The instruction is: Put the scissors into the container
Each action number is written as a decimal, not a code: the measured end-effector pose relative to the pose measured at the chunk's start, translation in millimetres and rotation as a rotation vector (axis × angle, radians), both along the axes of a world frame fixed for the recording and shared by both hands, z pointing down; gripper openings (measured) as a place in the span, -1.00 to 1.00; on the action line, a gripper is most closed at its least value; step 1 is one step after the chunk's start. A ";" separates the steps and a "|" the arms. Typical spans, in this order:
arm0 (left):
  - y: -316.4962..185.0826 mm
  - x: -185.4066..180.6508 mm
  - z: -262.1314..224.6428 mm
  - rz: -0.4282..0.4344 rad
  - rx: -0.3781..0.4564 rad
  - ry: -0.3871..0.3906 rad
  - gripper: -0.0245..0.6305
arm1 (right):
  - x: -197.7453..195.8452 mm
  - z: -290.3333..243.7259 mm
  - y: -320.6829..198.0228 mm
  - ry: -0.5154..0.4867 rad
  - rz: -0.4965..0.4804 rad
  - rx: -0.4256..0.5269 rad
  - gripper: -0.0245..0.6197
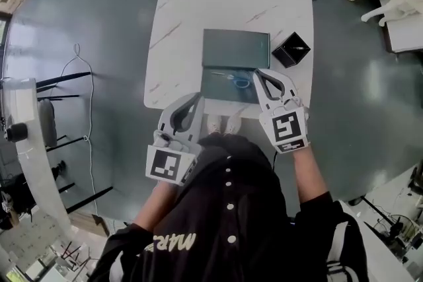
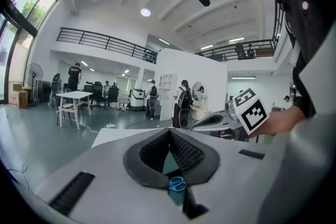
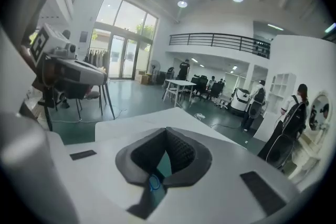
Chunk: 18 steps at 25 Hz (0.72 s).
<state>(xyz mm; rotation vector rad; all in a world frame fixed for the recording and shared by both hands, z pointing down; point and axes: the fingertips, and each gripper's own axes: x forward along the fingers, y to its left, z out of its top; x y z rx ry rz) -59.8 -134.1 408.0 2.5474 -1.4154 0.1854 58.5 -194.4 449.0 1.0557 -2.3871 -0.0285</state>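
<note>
Right hand-held gripper (image 1: 259, 74): jaws are shut tip to tip, nothing clamped, nothing touched. It is held at centre-right of the head view, over the near edge of the worktop (image 1: 192, 3). Left hand-held gripper (image 1: 196, 98): jaws likewise closed together and empty, held lower and left of centre, off the worktop edge. In both gripper views only a blue handle loop is seen through the gap behind the pads, well below the jaws.

The scissors (image 1: 239, 81) are seen lying flat in the near half of an open dark box (image 1: 215, 88) at the middle of the worktop, just beside the right gripper's tips. The far half looks like a raised lid.

Progress: if that box is the container meant, which cannot be settled from this view, the task is judged done. A black cup (image 1: 291, 51) stands apart at the right; if that is meant instead, pick-up and drop are left.
</note>
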 end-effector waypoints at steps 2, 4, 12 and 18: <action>-4.6 -0.6 -13.7 0.011 0.041 0.001 -0.85 | 8.0 -22.9 1.0 -0.057 0.047 0.029 -0.88; -9.6 -1.2 -26.0 0.018 0.074 0.002 -0.85 | 17.8 -43.7 2.1 -0.135 0.092 0.053 -0.88; -25.0 -5.1 -53.9 0.019 0.156 0.004 -0.85 | 60.6 -99.3 9.2 -0.318 0.224 0.174 -0.88; -29.3 -9.2 -63.3 0.005 0.186 0.000 -0.85 | 93.8 -117.5 22.9 -0.394 0.319 0.257 -0.88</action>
